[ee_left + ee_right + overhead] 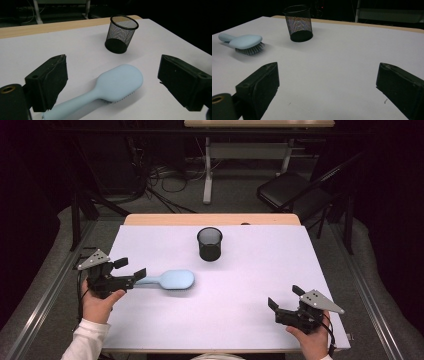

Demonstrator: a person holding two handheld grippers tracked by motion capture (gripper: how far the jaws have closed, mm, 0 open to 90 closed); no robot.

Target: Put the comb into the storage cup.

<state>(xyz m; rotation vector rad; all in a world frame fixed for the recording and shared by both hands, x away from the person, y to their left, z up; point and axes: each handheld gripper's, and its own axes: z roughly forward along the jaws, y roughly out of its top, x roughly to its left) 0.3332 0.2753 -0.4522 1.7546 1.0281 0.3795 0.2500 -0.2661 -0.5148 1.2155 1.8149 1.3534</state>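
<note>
A pale blue hairbrush [172, 280] lies bristles down on the white table cover [250, 270], left of centre, with its handle pointing left. My left gripper [132, 268] is at the handle's end with its jaws spread wide. In the left gripper view the brush [117, 83] lies between the jaws of my left gripper [112, 62], and the handle runs close by the left jaw with no pad pressing on it. A black mesh cup [209, 243] stands upright behind the brush. My right gripper [285, 297] rests open near the front right corner with nothing between its jaws.
In the right gripper view the brush [244, 42] and the mesh cup [298, 22] sit far off beyond my right gripper [328, 67]. A wooden strip [210, 219] edges the table's far side. A folding chair [295, 190] and a desk frame stand behind.
</note>
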